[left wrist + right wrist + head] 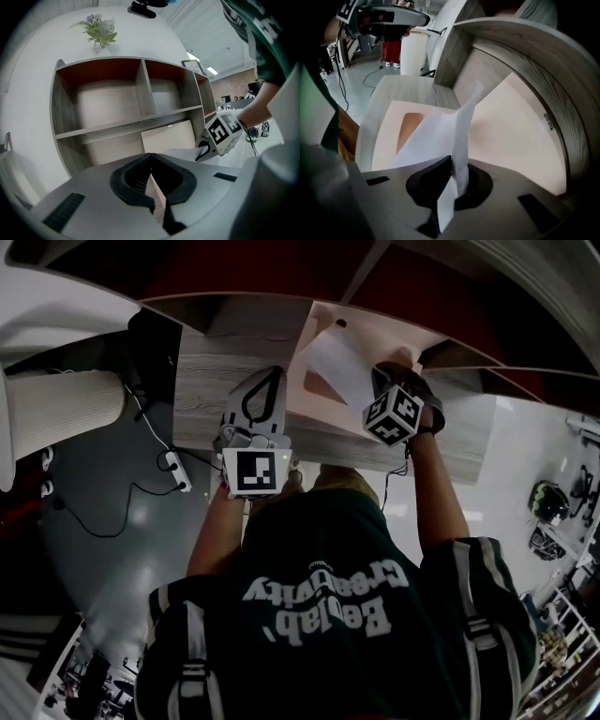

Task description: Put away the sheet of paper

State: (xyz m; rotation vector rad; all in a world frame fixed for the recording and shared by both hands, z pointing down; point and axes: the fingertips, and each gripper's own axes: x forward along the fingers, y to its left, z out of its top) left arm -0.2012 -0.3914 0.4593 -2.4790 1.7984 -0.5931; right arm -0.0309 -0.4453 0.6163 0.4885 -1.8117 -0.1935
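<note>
The shirt (328,610) reads "Creativity", upside down. The white sheet of paper (440,133) is creased and curled, pinched in the right gripper (452,174) over a pale panel (513,133). The left gripper (151,174) has its jaws together, empty.

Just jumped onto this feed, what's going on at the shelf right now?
A person is working at a wooden shelf unit with a gripper in each hand. The right gripper is shut on a white sheet of paper and holds it over the unit's pale panel. Whether that panel is a drawer or a door I cannot tell. The left gripper is shut and empty, nearby. The paper is not put away yet.
</note>
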